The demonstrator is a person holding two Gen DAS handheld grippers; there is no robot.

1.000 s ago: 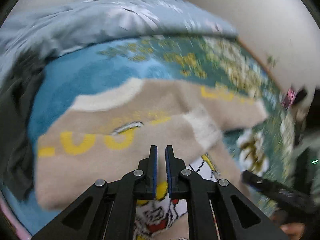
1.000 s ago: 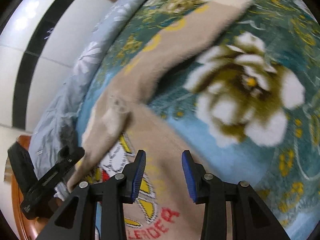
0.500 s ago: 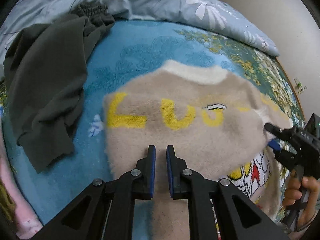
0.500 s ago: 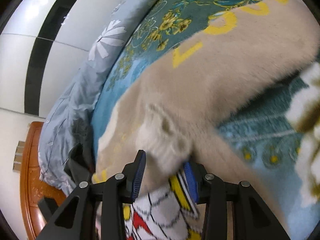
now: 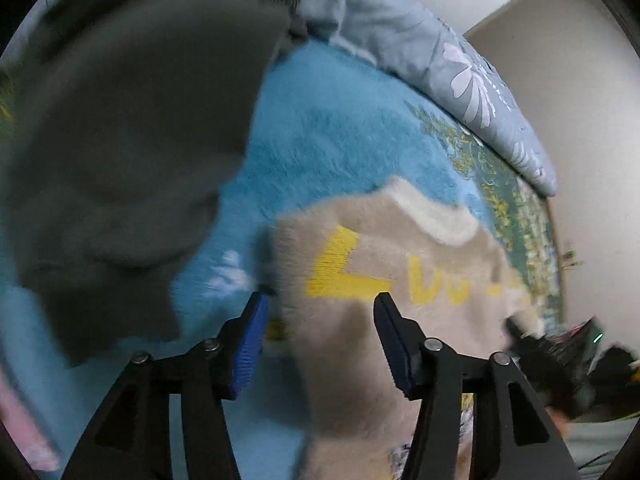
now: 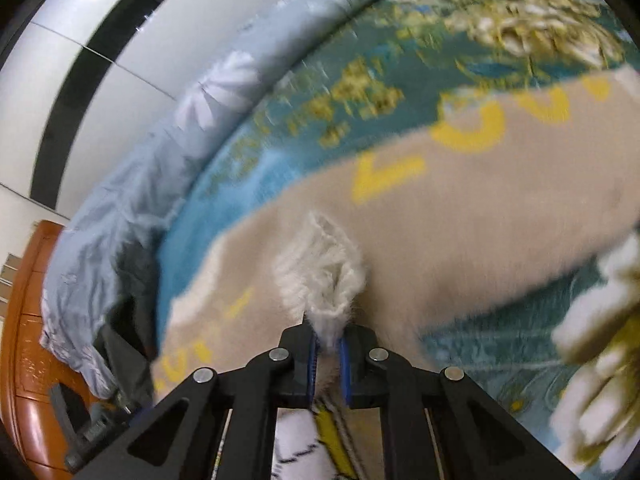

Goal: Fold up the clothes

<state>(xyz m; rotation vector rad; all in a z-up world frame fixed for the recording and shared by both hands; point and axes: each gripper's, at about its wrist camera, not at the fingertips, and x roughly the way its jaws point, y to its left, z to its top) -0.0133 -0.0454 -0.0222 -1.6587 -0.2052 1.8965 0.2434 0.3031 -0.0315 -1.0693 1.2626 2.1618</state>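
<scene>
Sleeve fold under way on beige sweater.
Right gripper pinched the white cuff; left gripper stood spread, next needing a shoulder hold.

Beige fuzzy sweater, yellow lettering, sleeve folded across, lying on blanket.

The sweater is beige with yellow letters and a cream cuff; the blanket is blue-teal with gold and white flowers; the quilt is grey-blue, floral; another garment is dark grey.
</scene>
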